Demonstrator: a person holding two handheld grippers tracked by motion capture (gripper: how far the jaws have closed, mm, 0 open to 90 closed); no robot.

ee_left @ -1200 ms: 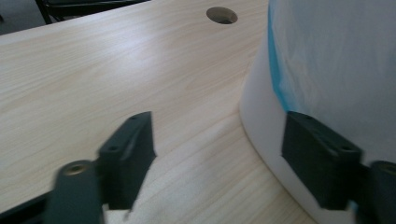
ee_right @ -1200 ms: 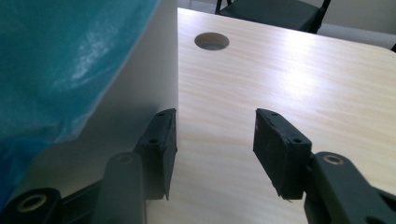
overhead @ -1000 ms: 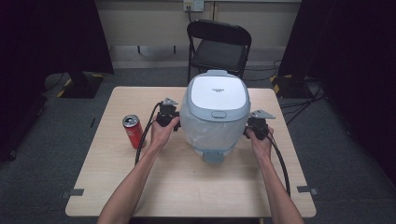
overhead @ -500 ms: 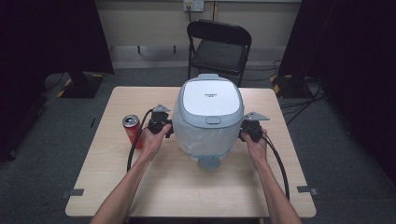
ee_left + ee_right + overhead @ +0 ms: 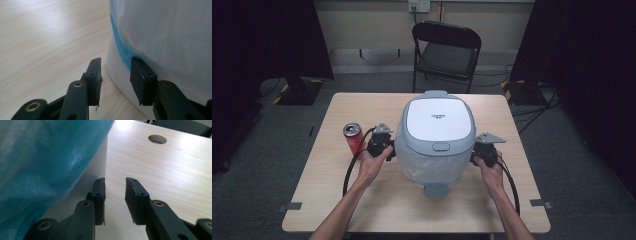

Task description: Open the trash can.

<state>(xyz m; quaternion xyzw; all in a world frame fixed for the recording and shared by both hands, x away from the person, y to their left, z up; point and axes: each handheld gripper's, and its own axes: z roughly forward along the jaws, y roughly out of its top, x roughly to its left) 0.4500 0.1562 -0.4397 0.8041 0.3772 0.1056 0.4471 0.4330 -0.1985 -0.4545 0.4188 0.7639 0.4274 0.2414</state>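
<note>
We see a white pedal bin (image 5: 437,145) with a grey lid standing in the middle of the wooden table (image 5: 322,200), its plastic liner hanging out under the lid. The left gripper (image 5: 388,150) is at the bin's left side, its jaws a little apart and empty, one jaw (image 5: 142,80) touching the blue liner edge (image 5: 120,47). The right gripper (image 5: 476,159) is at the bin's right side, also slightly open and holding nothing. A red can (image 5: 353,138) stands upright just left of the left gripper.

Black two-jaw tool (image 5: 115,77) with brass-ringed pivots, trailing black cable (image 5: 349,167), bare forearms.
</note>
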